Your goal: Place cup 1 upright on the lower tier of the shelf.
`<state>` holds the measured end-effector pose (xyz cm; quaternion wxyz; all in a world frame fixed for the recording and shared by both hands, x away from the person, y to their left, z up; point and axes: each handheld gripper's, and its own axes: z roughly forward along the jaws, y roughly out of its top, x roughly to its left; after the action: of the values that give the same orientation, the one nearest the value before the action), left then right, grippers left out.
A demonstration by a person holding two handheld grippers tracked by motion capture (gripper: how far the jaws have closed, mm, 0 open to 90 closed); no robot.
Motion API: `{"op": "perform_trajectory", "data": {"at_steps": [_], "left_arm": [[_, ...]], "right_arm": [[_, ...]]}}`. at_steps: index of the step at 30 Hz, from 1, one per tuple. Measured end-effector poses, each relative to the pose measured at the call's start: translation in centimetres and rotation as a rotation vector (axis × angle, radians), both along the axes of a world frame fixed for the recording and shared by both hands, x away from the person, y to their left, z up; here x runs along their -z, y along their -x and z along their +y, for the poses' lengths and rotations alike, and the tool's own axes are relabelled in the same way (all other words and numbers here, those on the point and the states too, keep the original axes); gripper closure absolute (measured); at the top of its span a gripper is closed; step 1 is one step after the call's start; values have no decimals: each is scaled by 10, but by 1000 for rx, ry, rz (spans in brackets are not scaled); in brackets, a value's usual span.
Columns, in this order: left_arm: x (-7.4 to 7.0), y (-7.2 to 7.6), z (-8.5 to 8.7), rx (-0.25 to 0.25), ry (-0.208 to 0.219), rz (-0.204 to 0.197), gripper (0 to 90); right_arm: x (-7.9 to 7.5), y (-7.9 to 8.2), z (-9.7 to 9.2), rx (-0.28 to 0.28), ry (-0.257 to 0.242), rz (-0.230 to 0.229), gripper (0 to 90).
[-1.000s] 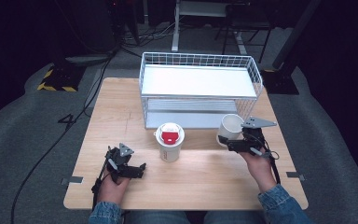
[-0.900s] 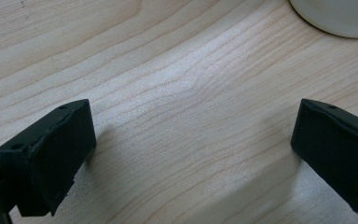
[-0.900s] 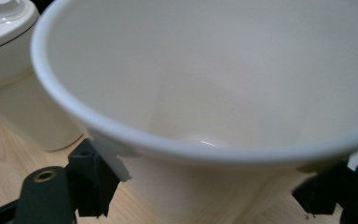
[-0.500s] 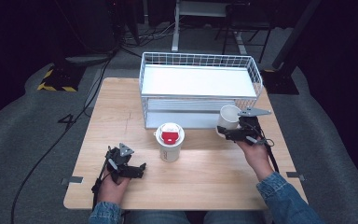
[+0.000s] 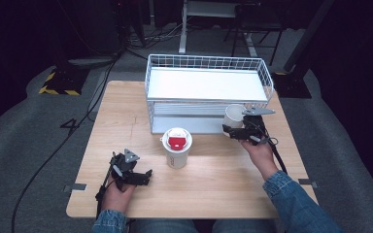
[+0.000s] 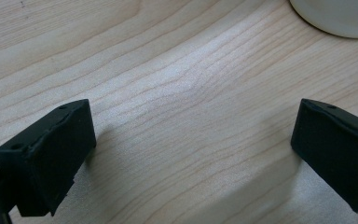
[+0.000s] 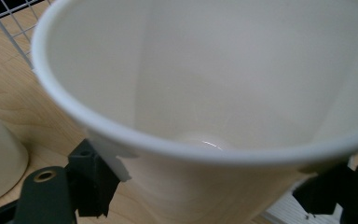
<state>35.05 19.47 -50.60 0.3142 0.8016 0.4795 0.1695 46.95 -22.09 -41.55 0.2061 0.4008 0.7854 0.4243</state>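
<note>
Right tool (image 5: 234, 131) grips the empty white cup (image 5: 233, 115) just before the wire rack (image 5: 209, 87), seemingly lifted; left tool (image 6: 193, 154) open (idle on surface (image 5: 223, 179)). Placement pending.

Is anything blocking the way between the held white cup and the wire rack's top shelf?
Nothing visible does. The right gripper holds the white cup just in front of the wire rack, whose top shelf lies bare. The lidded cup stands off to the side.

White cup (image 7: 205, 93) cropped by frame; base hidden behind rim.
</note>
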Motion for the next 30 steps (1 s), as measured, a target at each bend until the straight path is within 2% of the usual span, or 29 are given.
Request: {"op": "perform_trajectory", "data": {"at_steps": [11, 12, 30], "left_arm": [[0, 0, 0, 2, 0, 0, 3], [0, 0, 0, 1, 0, 0, 4], [0, 0, 0, 2, 0, 0, 4]], "right_arm": [[11, -15, 13, 12, -10, 5, 226], [14, -17, 15, 11, -9, -5, 225], [30, -29, 31, 19, 6, -19, 225]]}}
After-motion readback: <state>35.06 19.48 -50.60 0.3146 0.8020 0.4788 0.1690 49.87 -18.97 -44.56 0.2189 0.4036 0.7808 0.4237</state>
